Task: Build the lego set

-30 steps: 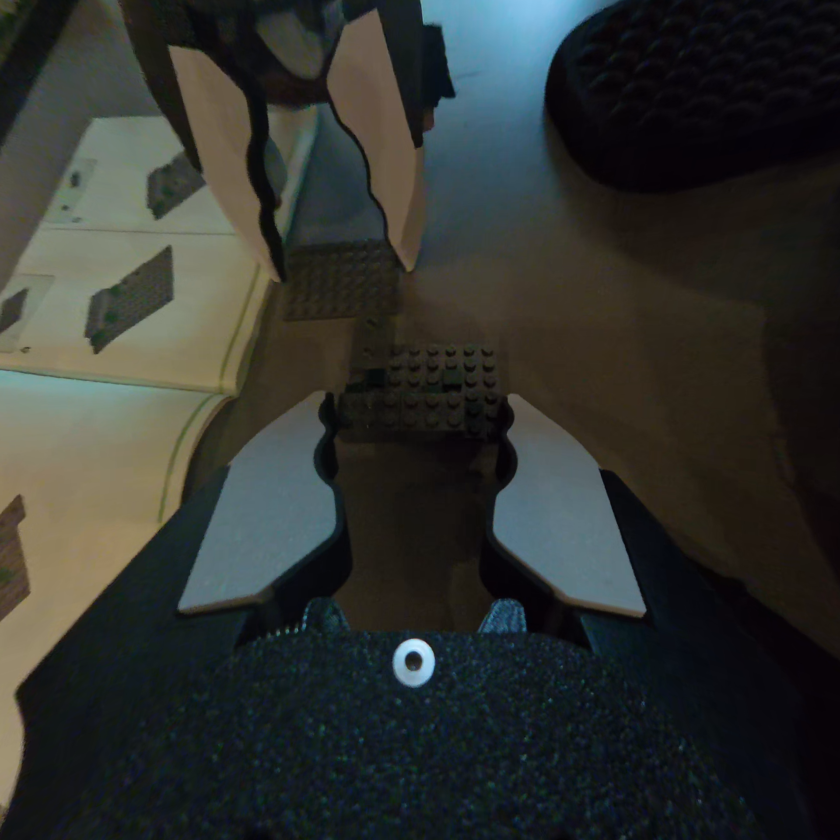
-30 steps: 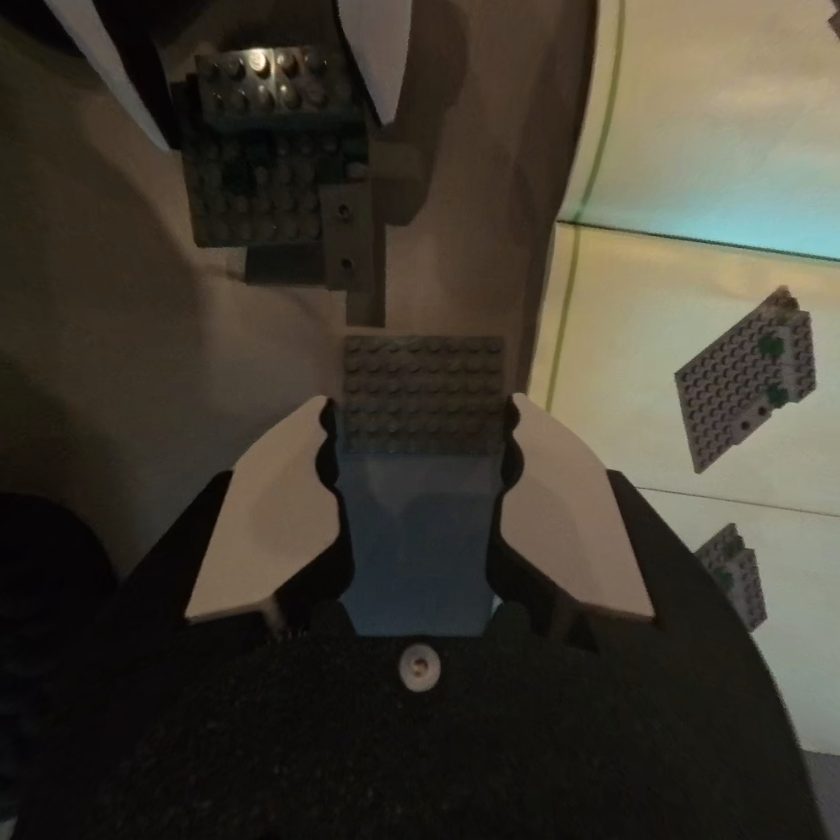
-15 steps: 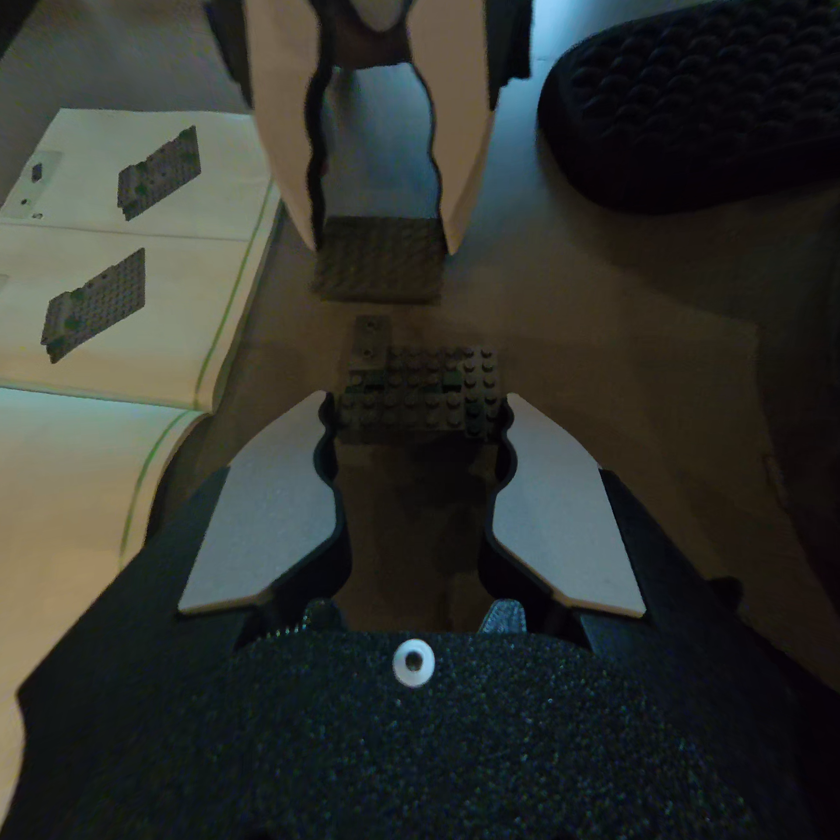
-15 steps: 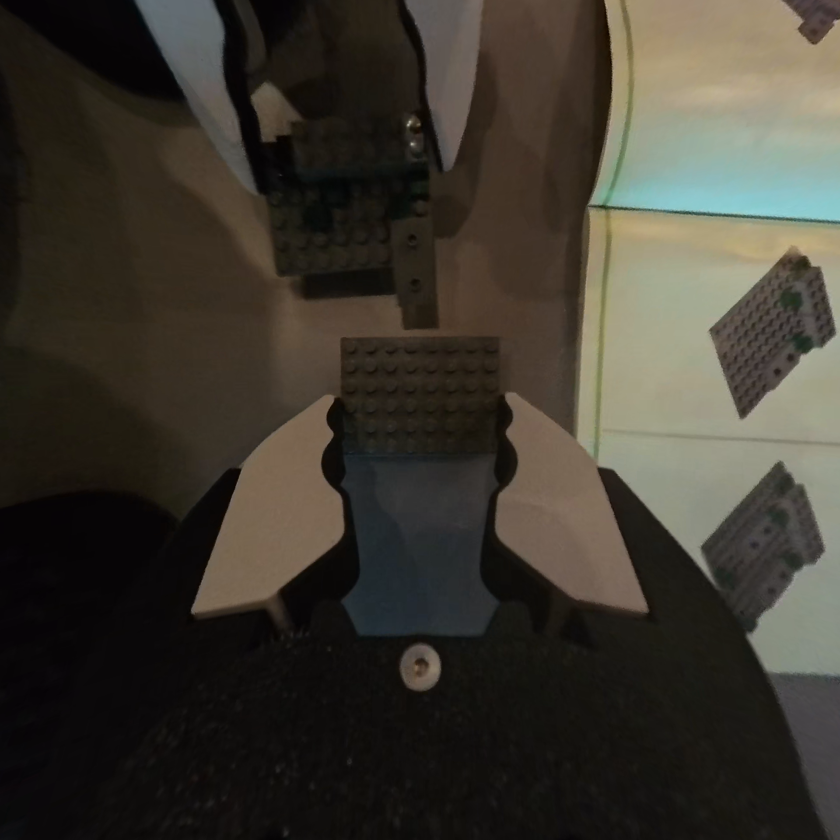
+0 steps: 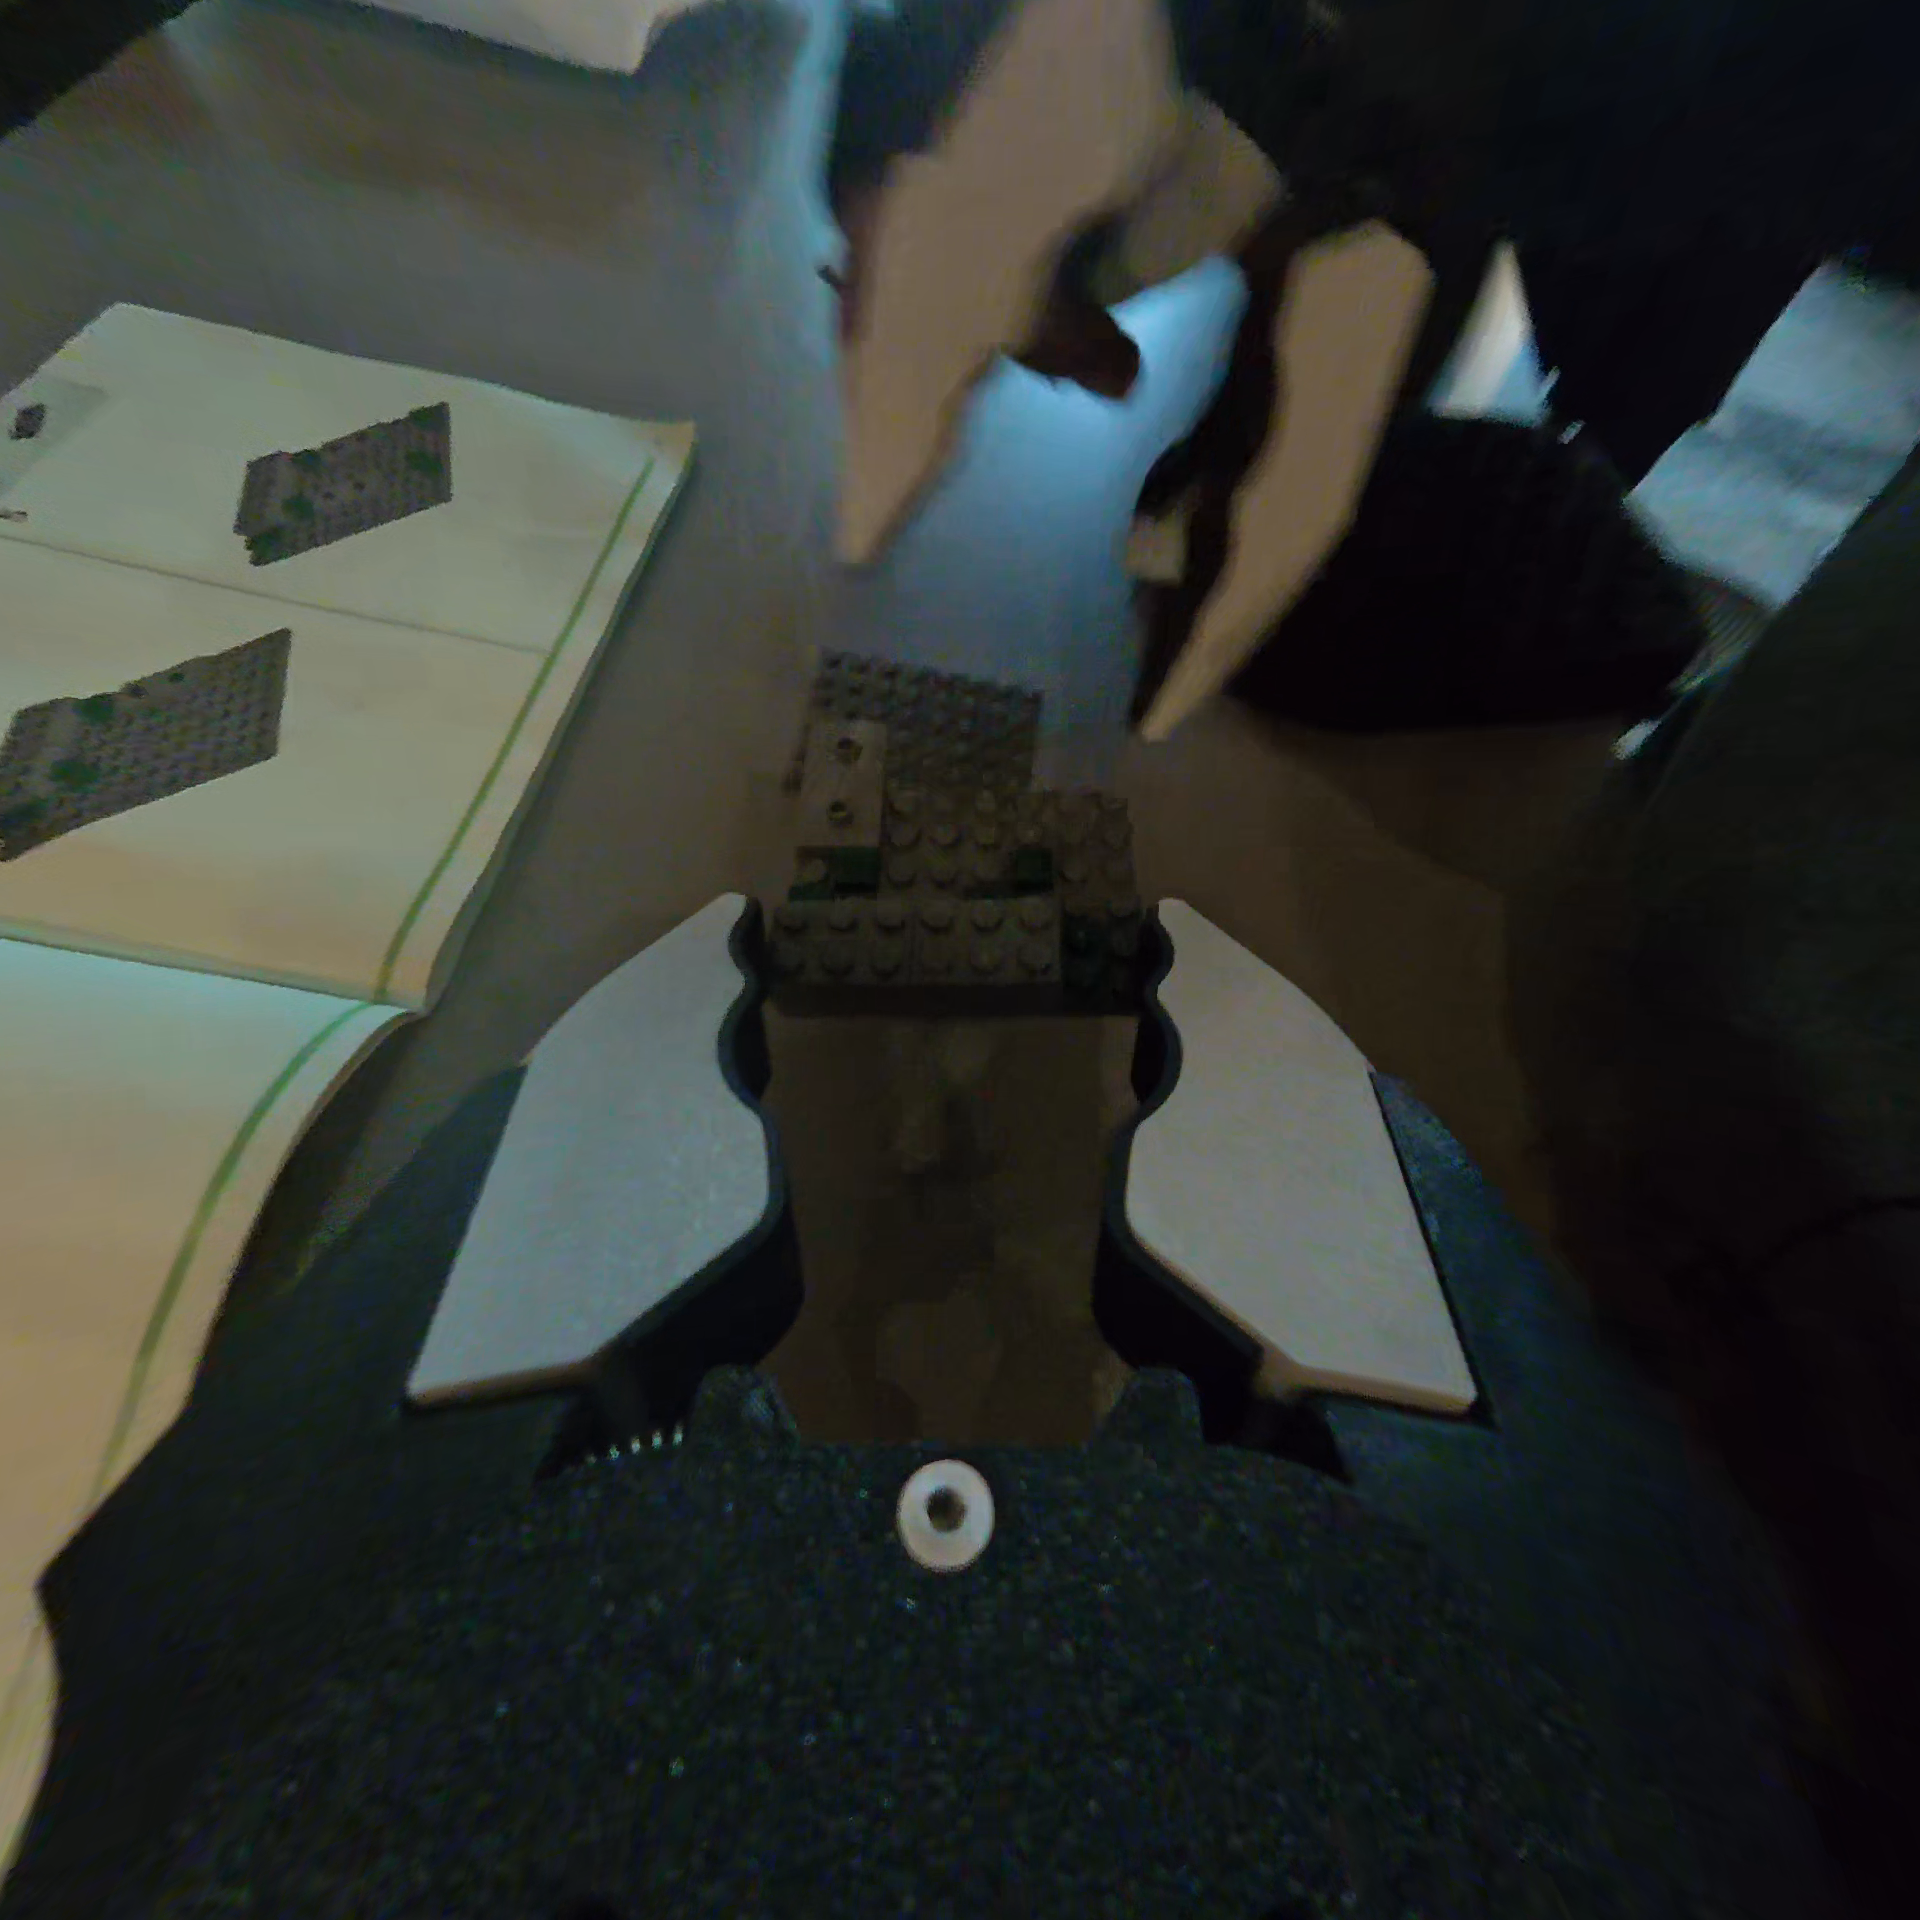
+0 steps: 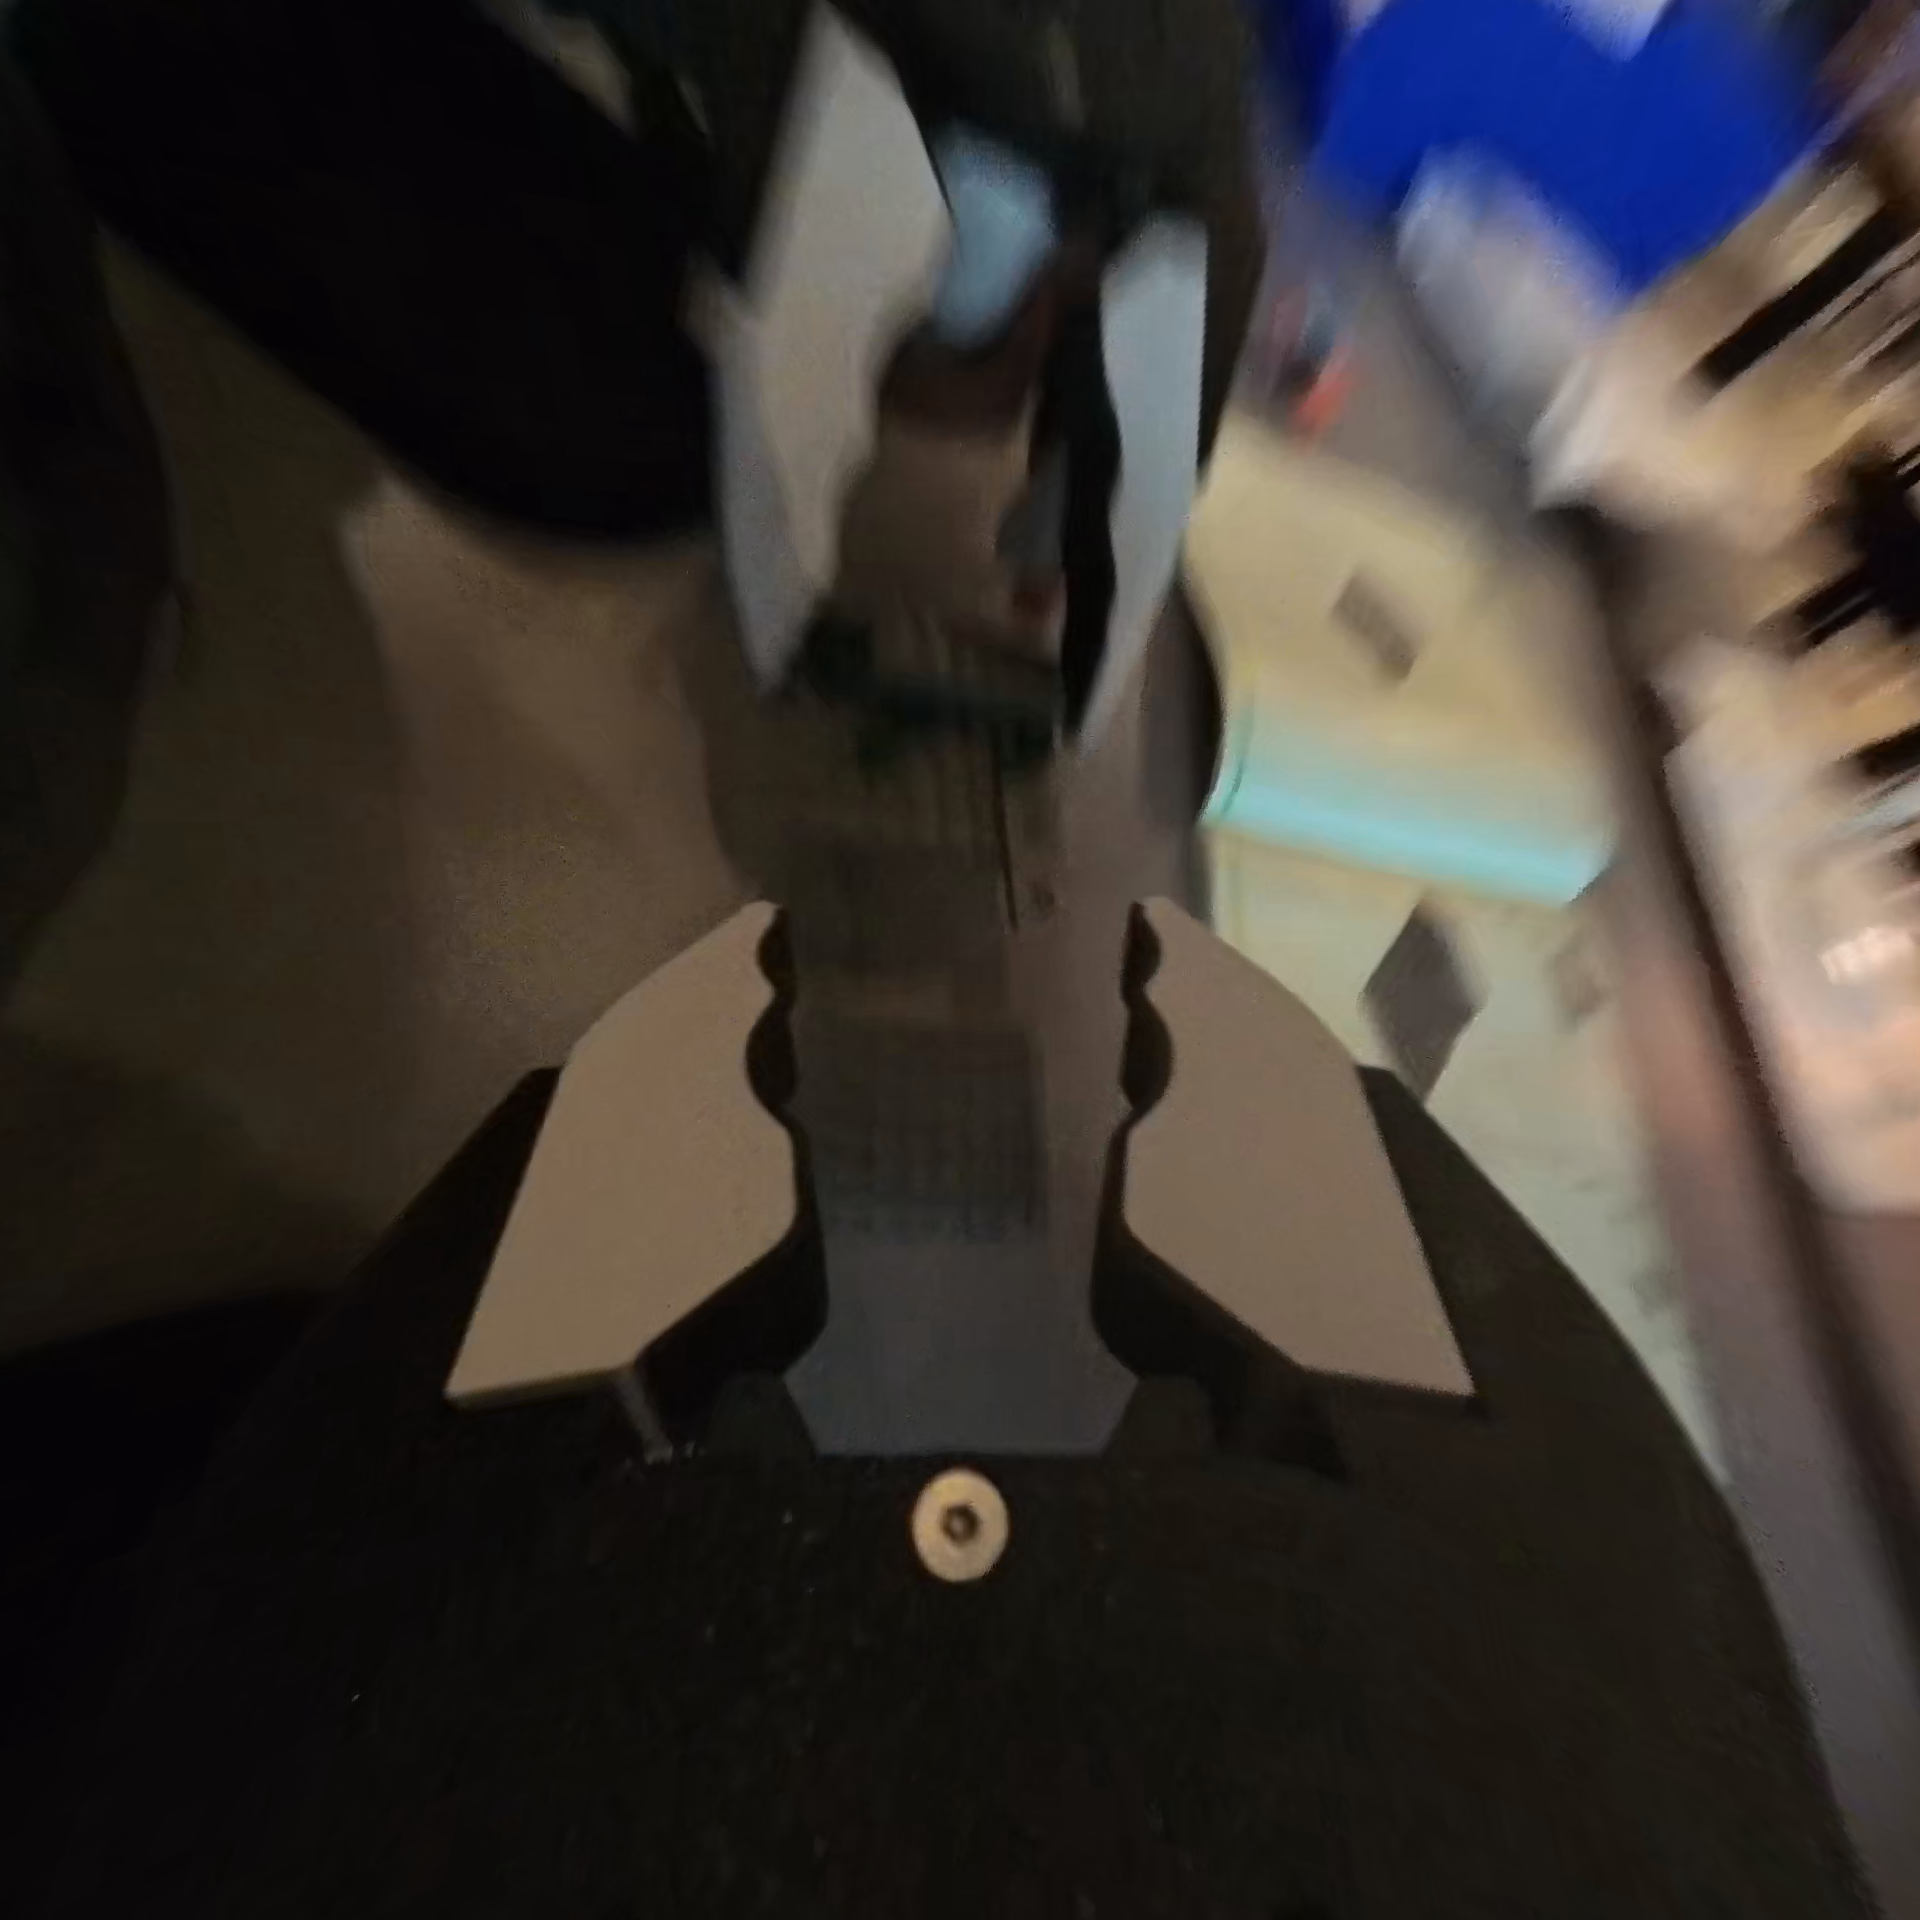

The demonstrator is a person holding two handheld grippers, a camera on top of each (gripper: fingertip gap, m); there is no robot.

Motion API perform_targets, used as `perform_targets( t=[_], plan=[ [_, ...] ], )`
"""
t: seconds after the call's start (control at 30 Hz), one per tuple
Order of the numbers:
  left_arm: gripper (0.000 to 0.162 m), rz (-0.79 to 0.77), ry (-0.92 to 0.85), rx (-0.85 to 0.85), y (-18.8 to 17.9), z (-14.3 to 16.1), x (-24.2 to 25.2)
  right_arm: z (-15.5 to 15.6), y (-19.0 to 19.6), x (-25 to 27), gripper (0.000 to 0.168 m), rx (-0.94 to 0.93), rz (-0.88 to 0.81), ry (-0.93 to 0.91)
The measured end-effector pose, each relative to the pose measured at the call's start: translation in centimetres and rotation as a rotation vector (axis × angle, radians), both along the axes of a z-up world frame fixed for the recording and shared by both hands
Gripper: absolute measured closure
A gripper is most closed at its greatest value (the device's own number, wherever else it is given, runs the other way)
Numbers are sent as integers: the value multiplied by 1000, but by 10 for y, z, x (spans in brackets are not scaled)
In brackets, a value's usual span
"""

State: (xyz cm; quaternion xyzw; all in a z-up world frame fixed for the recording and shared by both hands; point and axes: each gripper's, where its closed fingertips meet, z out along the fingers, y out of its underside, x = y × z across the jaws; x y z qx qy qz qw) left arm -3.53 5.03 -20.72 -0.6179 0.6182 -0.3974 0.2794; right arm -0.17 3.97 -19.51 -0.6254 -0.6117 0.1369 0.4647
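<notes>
Left gripper [image 5: 951, 925] pinches the near edge of the lego assembly [image 5: 961, 894], a small studded dark grey build with green bits and a light grey two-hole strip [image 5: 844, 774] on its far-left corner. A flat grey plate [image 5: 935, 717] sits at the far end of the assembly, apparently joined or overlapping; the exact seam is hard to read. Assembly lies just right of the open instruction booklet [image 5: 312, 665], on the brown table [image 5: 1320, 904].

Right gripper [image 5: 1008, 634] hangs above and beyond the assembly, jaws spread wide, empty as far as the left wrist view shows. The right wrist view is heavily motion-blurred; its own fingers [image 6: 665, 1132] stand apart, with something grey smeared between them that cannot be identified.

Handling, as a guess: light, rigid plastic, stud joints only friction-held, so thin plates may flex or pop off under sideways force. Best hold is across the long side edges, with pressing done straight down over the studs.

Versus half a second ago: the plate was clamped in the right gripper and separate, beyond the assembly. Now it rests against the assembly and the right gripper has let go, opened and pulled up and away fast. Left grip is unchanged.
</notes>
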Motion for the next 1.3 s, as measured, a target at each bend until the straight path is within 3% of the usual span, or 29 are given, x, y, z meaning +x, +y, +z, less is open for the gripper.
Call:
perform_targets(
  t=[0.13, 0.33, 0.6, 0.77, 0.93, 1.03, 1.17, 1.3],
  plan=[
    [93, -9, -39, -95, -4, 9, 3, 2, -14, -19, 119, 232, 10, -16],
    [94, -17, -89, -212, -7, 23, 7, 19, -13, -26, 159, 479, 7, -36],
    [93, -28, -122, -139, -7, 35, 3, 24, -17, -27, 164, 482, 34, -38],
    [92, -52, -90, 37, -10, 32, -3, 24, -14, -20, 164, 265, 16, 74],
    [106, -70, -87, 127, -15, 27, 1, 38, -16, -19, 164, -273, 63, 378],
    [118, -47, -81, 187, -11, 22, 7, 42, -12, -17, 164, -527, 98, 458],
    [127, -50, -60, 220, -12, 18, 11, 37, -3, -15, 164, -705, 98, 490],
    [135, -37, -62, 121, -15, 14, 11, 34, 0, -14, 164, -801, 109, 504]
  ],
)
